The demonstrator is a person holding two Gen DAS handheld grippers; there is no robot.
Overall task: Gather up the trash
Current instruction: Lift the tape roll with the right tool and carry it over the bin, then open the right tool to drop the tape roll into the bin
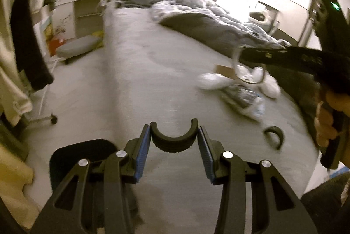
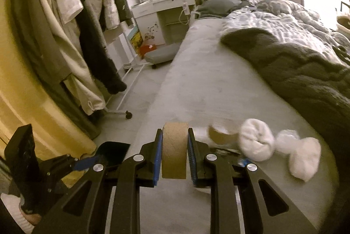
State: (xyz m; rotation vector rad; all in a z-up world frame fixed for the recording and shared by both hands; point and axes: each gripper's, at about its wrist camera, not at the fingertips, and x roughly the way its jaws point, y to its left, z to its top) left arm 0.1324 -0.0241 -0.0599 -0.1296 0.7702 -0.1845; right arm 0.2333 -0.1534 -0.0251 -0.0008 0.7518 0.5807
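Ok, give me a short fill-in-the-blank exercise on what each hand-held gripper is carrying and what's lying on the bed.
1. The left hand-held gripper is shut on a black ribbed ____-shaped half ring.
2. The right hand-held gripper is shut on a brown ____ ring.
3. The crumpled white tissue wads lie on the grey ____.
4. The dark grey knitted blanket lies to the ____ of the right hand-held gripper in its own view.

Missing words: C; cardboard; bed; right
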